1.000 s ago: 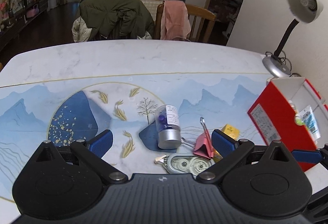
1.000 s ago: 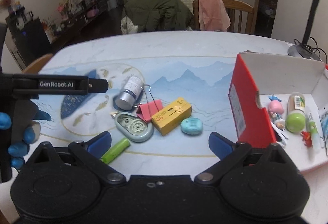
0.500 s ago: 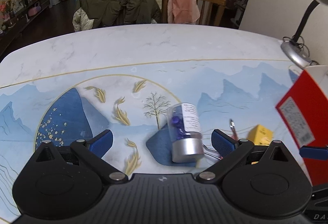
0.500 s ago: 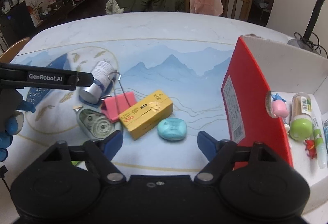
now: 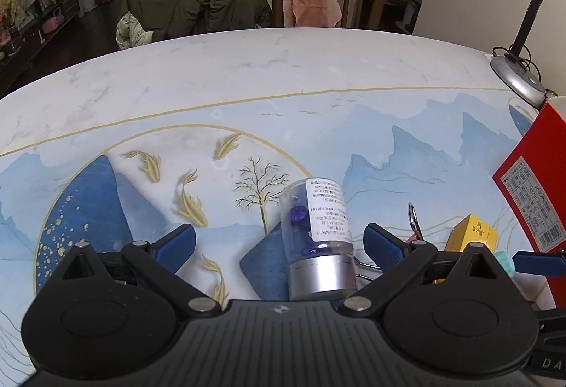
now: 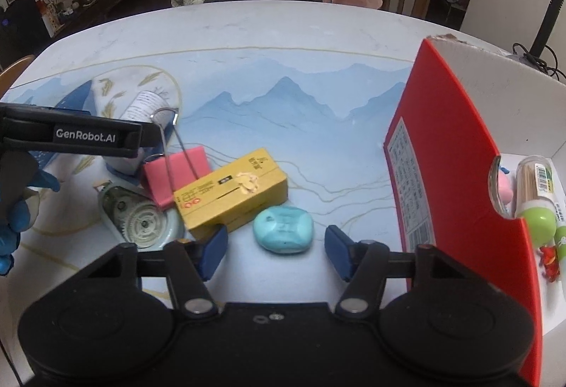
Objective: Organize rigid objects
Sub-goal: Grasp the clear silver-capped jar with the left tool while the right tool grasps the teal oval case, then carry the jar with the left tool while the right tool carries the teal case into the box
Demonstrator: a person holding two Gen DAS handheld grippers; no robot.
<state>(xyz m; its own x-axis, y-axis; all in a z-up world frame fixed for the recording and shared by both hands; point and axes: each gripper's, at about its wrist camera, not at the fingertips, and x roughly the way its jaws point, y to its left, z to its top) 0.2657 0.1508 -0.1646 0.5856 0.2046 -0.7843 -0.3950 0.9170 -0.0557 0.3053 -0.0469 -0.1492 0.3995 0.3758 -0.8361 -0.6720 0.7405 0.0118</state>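
My right gripper (image 6: 272,250) jaws just closing, pads not yet touching the teal eraser (image 6: 283,233) between them | my left gripper (image 5: 279,243) spread around the lying clear jar (image 5: 318,238), no contact | yellow box (image 6: 231,194) beyond eraser | red box (image 6: 460,174) at table's right edge.

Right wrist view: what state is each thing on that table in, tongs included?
Right tongs: open, have just been closing around the turquoise eraser, not touching.
Left tongs: open, around clear vial.
Clear vial: lying down, capped.
Yellow box: closed, flat.
Pink binder clip: handles up.
Red box: open, partly filled.
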